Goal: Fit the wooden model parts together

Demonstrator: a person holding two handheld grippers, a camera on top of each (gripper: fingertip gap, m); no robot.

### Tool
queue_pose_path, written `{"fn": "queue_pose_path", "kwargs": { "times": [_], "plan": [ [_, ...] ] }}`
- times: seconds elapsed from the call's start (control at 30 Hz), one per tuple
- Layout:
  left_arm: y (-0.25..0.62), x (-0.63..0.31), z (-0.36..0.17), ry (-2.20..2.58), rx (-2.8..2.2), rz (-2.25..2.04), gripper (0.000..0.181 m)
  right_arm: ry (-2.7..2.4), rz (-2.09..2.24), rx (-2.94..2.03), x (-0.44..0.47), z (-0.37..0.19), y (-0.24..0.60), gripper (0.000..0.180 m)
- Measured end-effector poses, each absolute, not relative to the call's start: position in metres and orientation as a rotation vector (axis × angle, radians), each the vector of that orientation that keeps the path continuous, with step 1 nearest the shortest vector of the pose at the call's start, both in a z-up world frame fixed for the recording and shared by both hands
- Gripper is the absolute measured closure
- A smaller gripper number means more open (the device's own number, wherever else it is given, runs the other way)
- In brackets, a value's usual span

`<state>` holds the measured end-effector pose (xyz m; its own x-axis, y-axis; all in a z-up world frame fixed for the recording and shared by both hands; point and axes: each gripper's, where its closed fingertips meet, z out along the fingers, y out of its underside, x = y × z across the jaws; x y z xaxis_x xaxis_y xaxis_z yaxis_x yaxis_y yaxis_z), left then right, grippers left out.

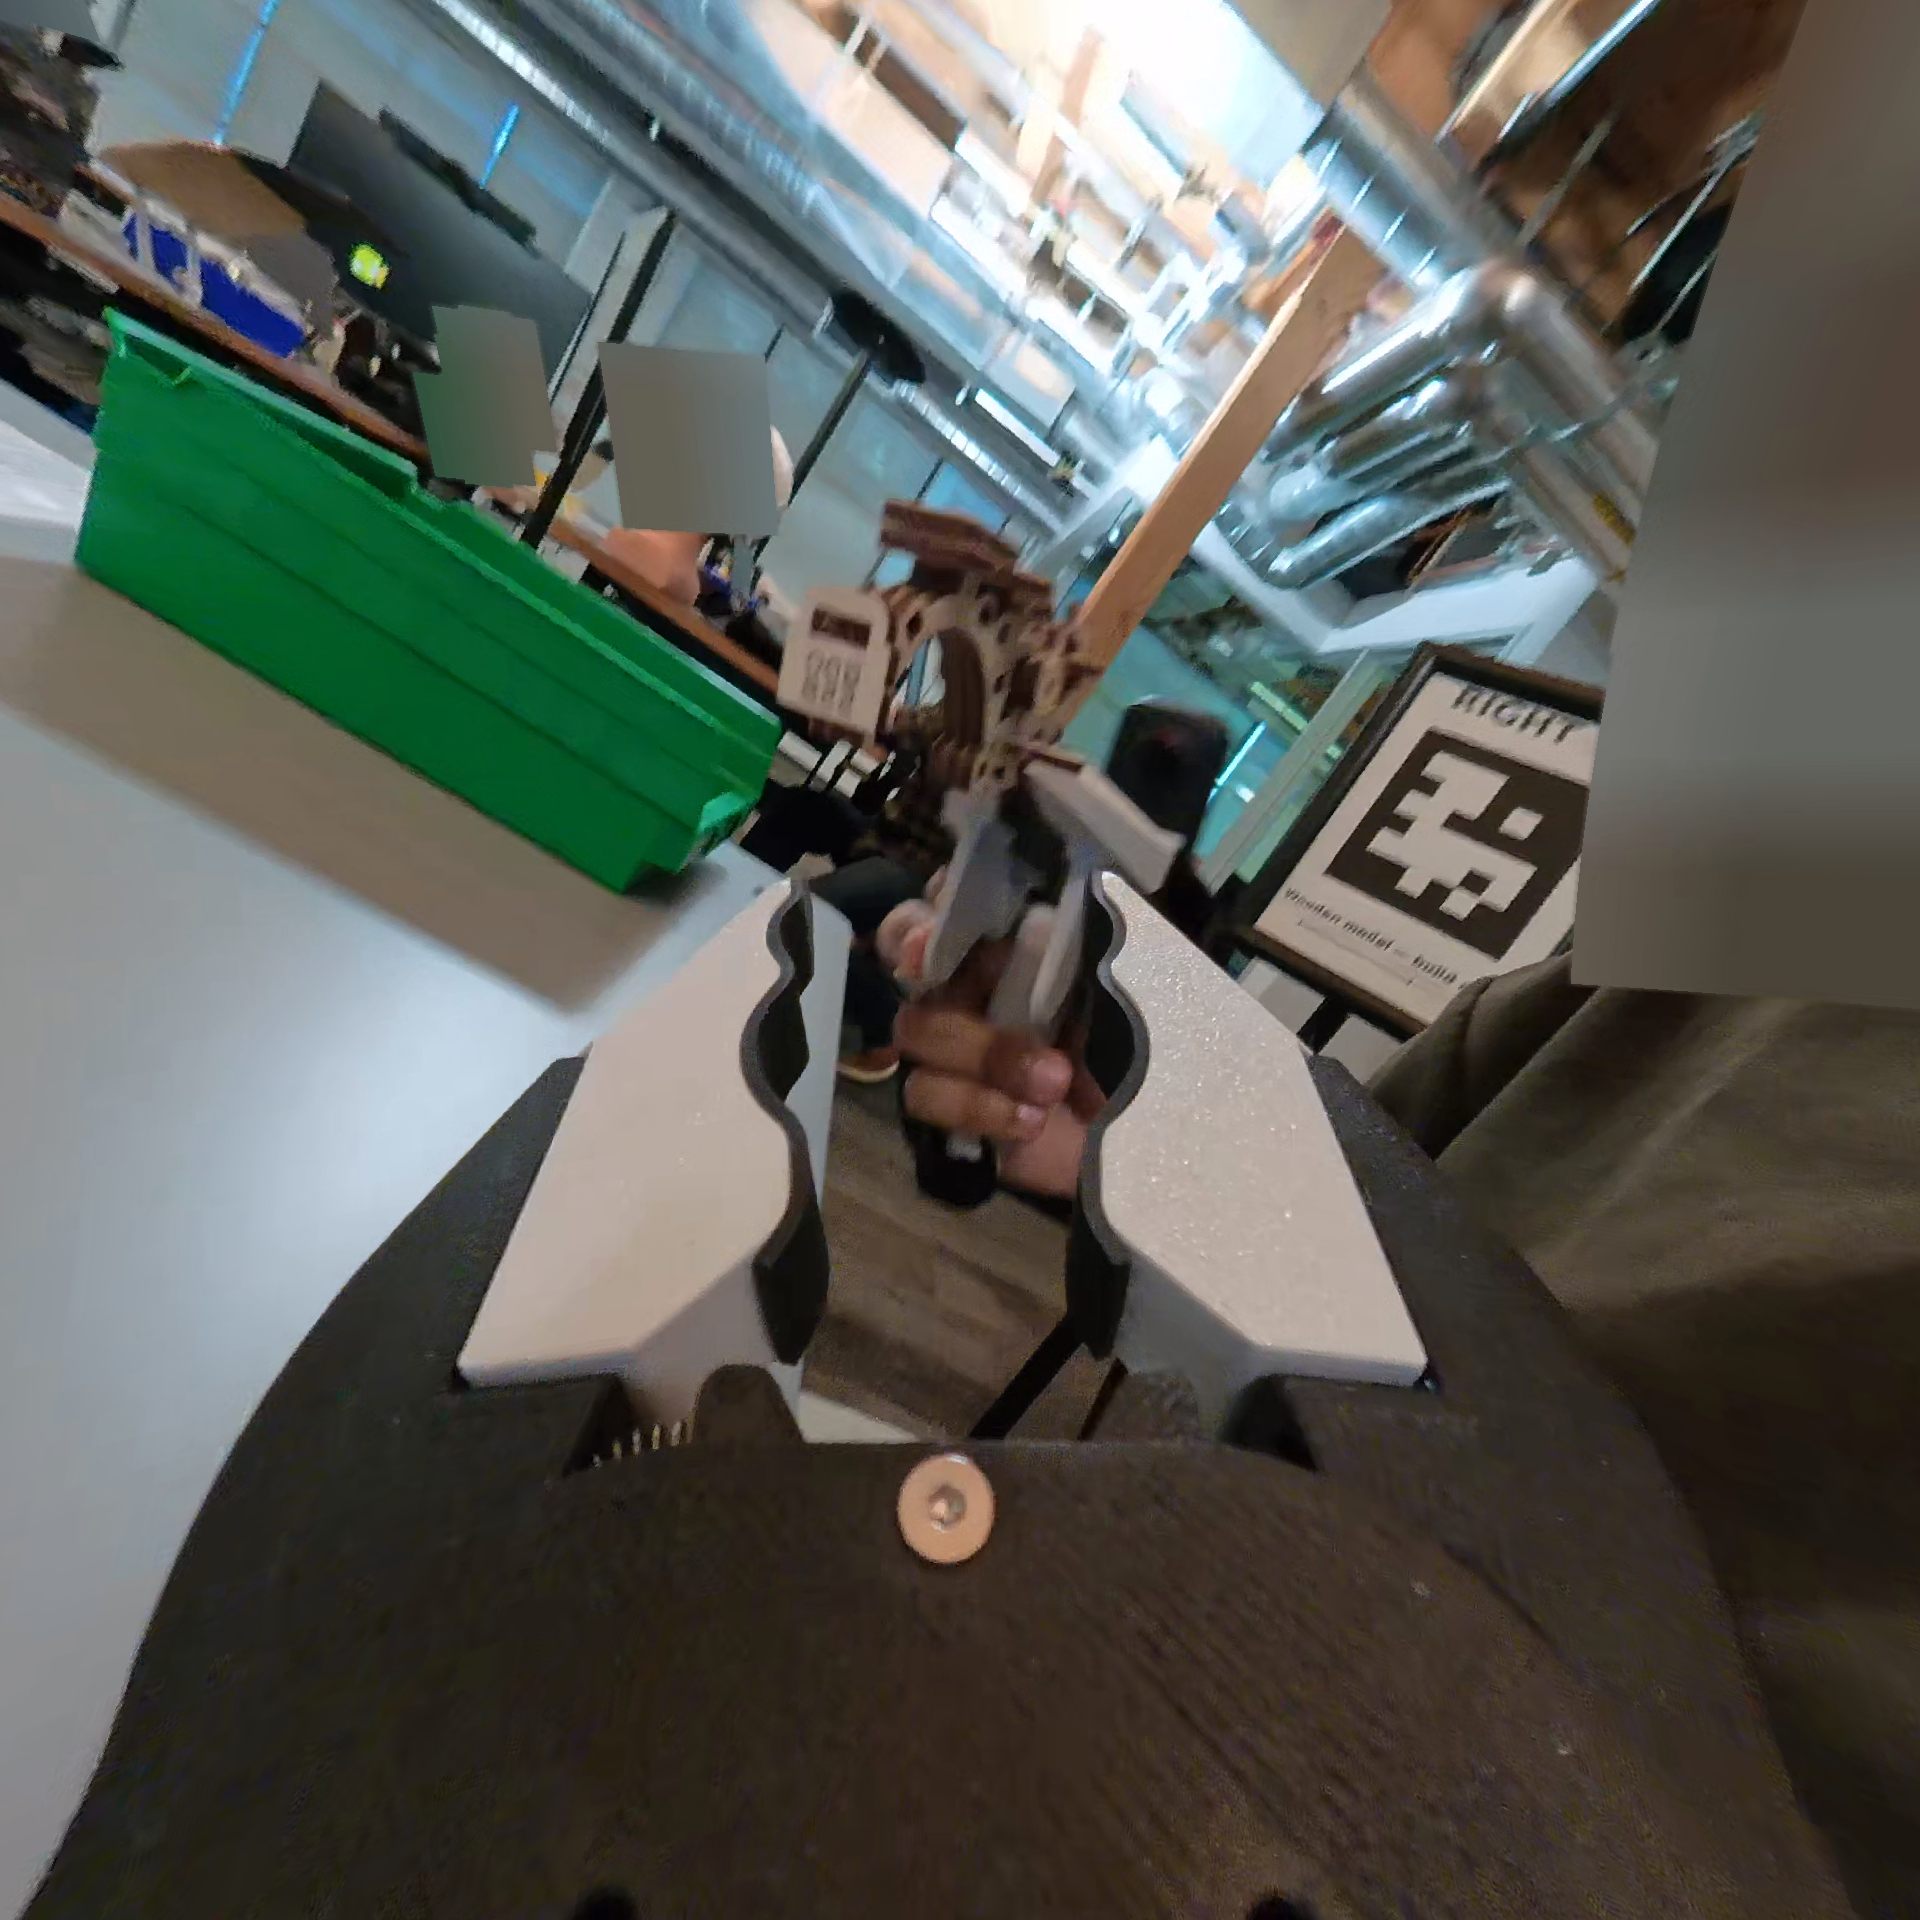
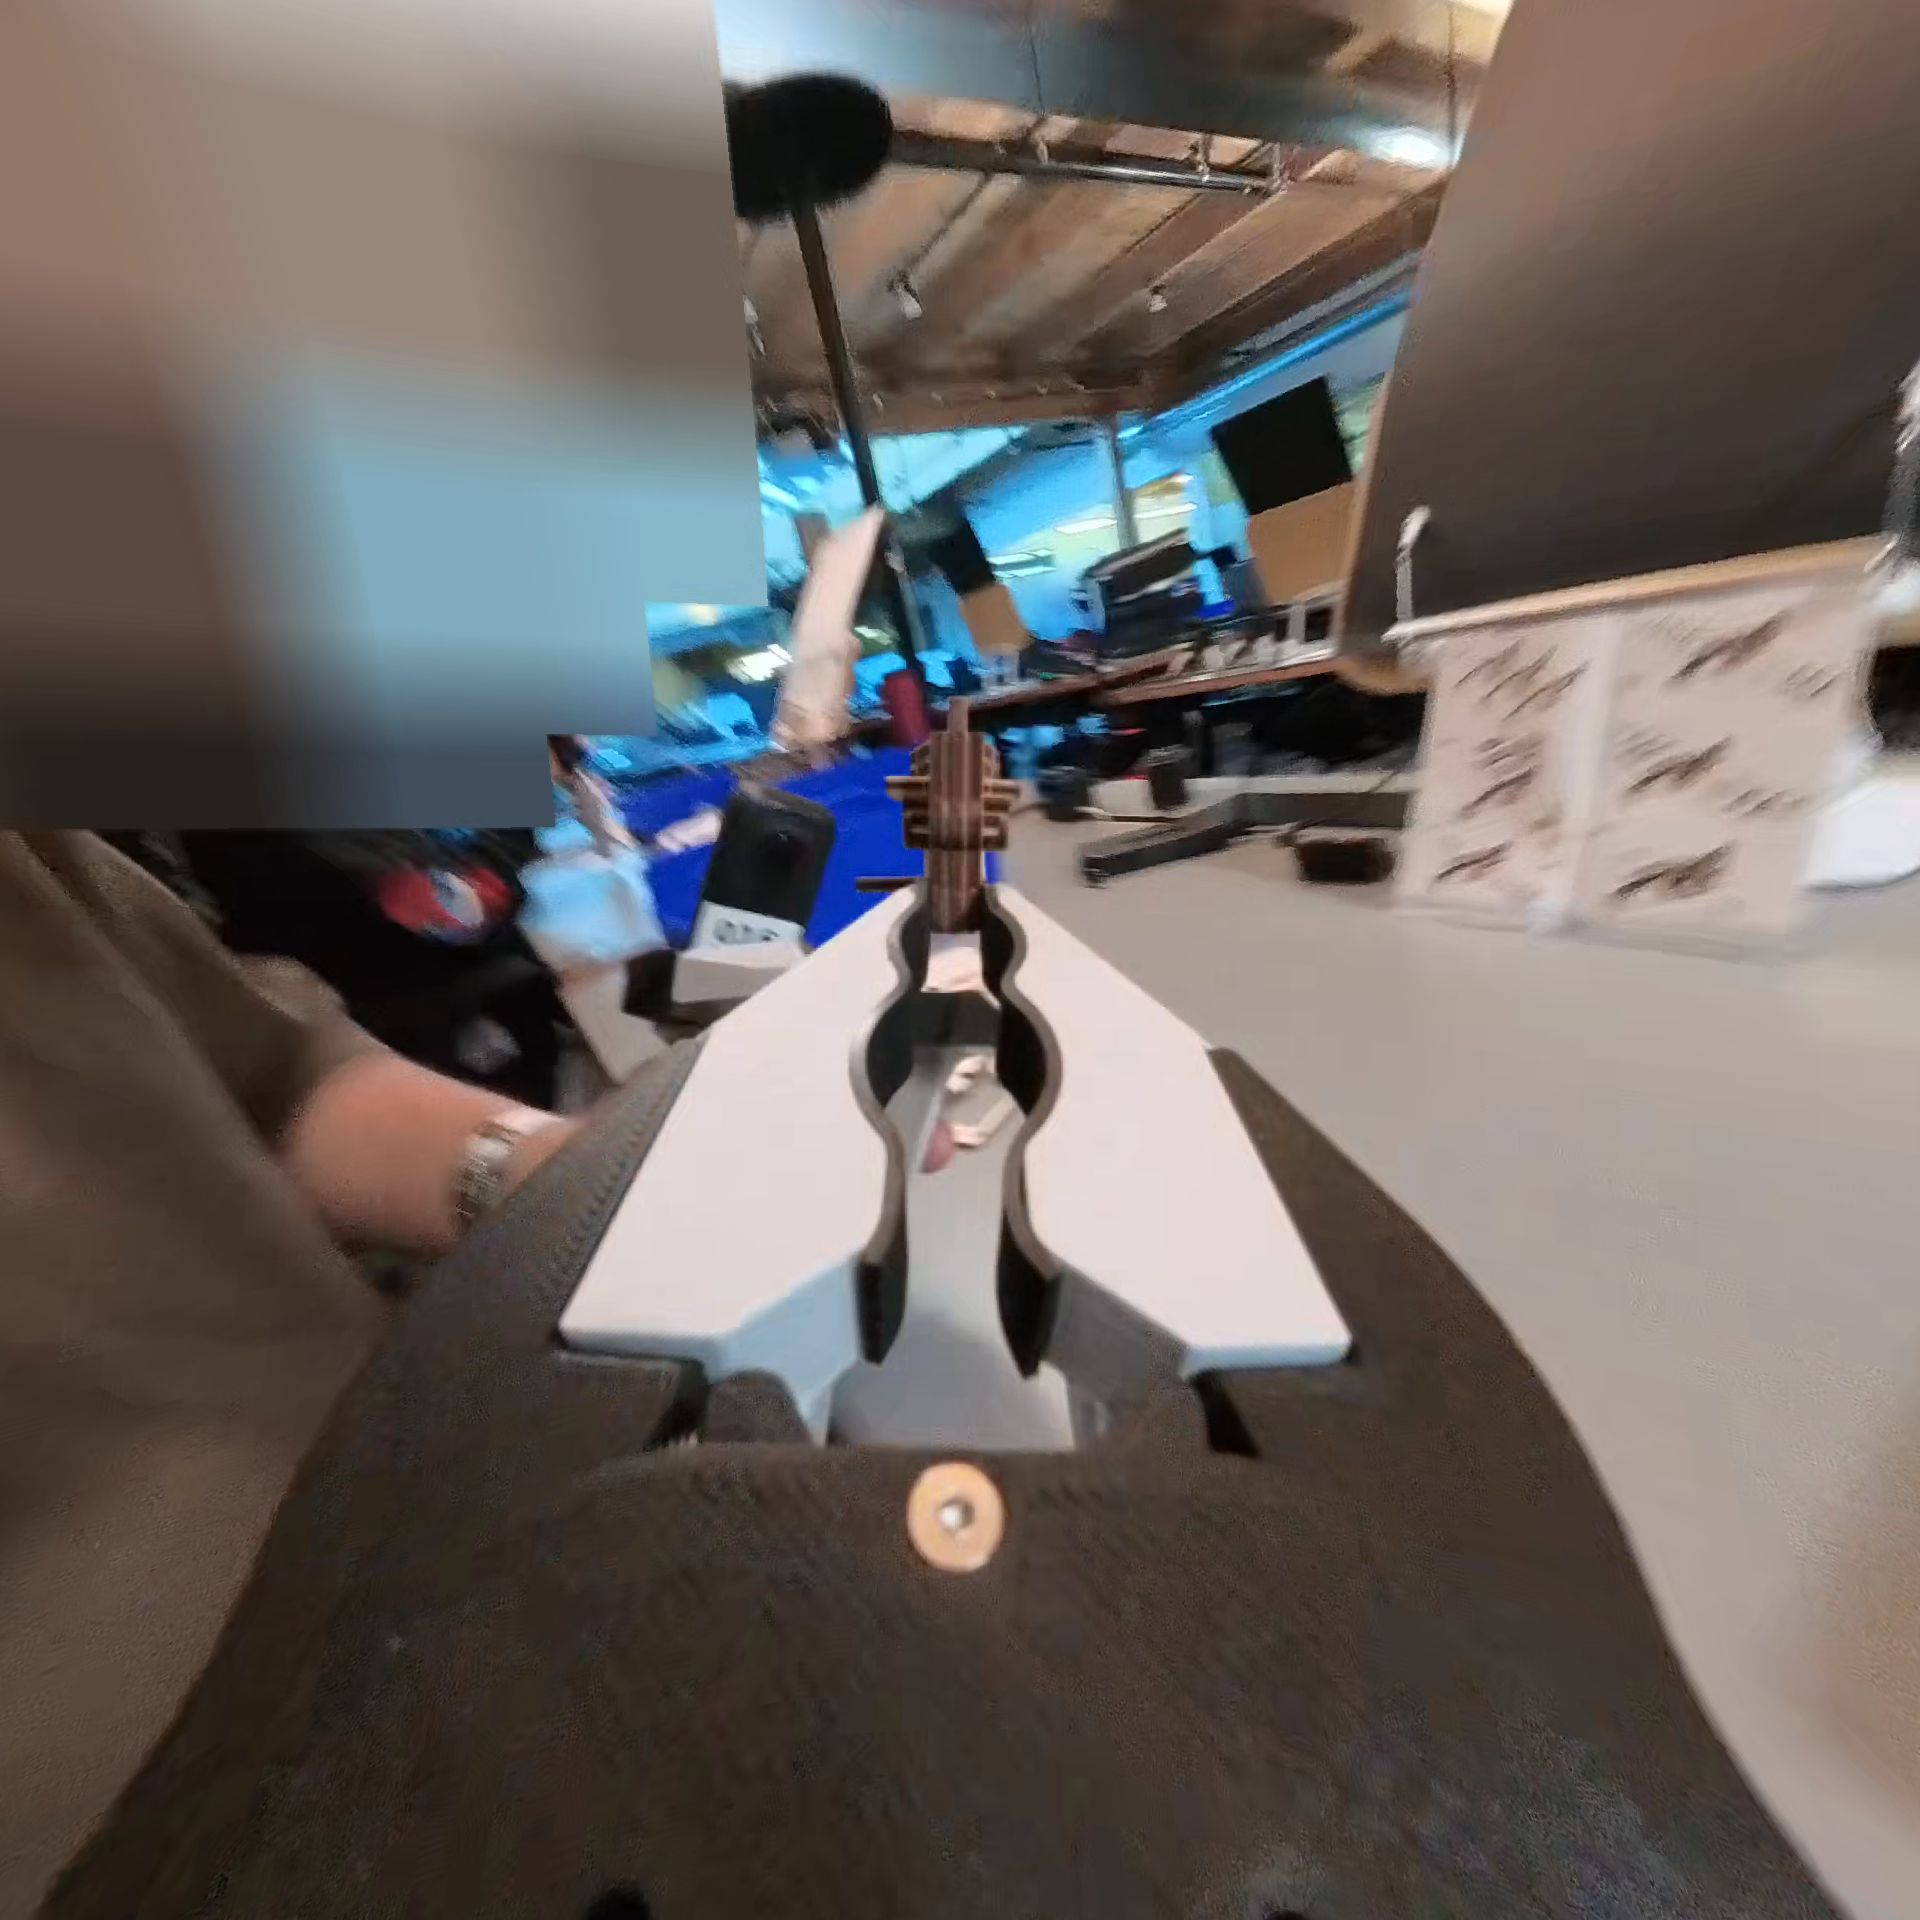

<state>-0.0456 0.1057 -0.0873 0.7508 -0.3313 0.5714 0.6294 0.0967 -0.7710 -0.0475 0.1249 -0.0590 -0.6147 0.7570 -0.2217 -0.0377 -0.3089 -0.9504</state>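
My right gripper (image 2: 951, 906) is shut on a small brown wooden model (image 2: 951, 805) that stands upright, edge-on, above the fingertips. In the left wrist view the same model (image 1: 971, 655) shows side-on as a pierced, layered piece held up in the air by the right gripper (image 1: 1013, 831), with a person's hand (image 1: 987, 1091) on its handle. My left gripper (image 1: 945, 899) is open and empty, just below and in front of the right gripper, off the table's edge. Nothing is between its fingers (image 1: 675, 1122).
A green plastic bin (image 1: 416, 644) stands on the white table (image 1: 208, 935) at the left. A framed sign with a black and white marker (image 1: 1444, 831) stands at the right. In the right wrist view the table (image 2: 1507, 1195) stretches right, with a white patterned panel (image 2: 1621, 758) behind it.
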Motion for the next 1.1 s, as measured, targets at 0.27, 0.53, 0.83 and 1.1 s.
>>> {"fn": "queue_pose_path", "kwargs": {
  "times": [0.27, 0.53, 0.83, 1.1],
  "plan": [
    [0.099, -0.05, -0.074, -0.301, -1.253, -0.657, 0.131, -1.397, 2.193, -1.009, -0.05, -0.065, 0.106, 0.173],
    [0.093, -0.044, -0.069, -0.232, -1.237, -0.68, 0.155, -1.402, 2.229, -1.033, -0.051, -0.067, 0.101, 0.173],
    [0.094, -0.044, -0.07, -0.216, -1.254, -0.657, 0.155, -1.397, 2.264, -1.06, -0.051, -0.069, 0.103, 0.173],
    [0.093, -0.044, -0.07, -0.209, -1.262, -0.641, 0.157, -1.395, 2.271, -1.071, -0.051, -0.07, 0.103, 0.172]
  ]
}}
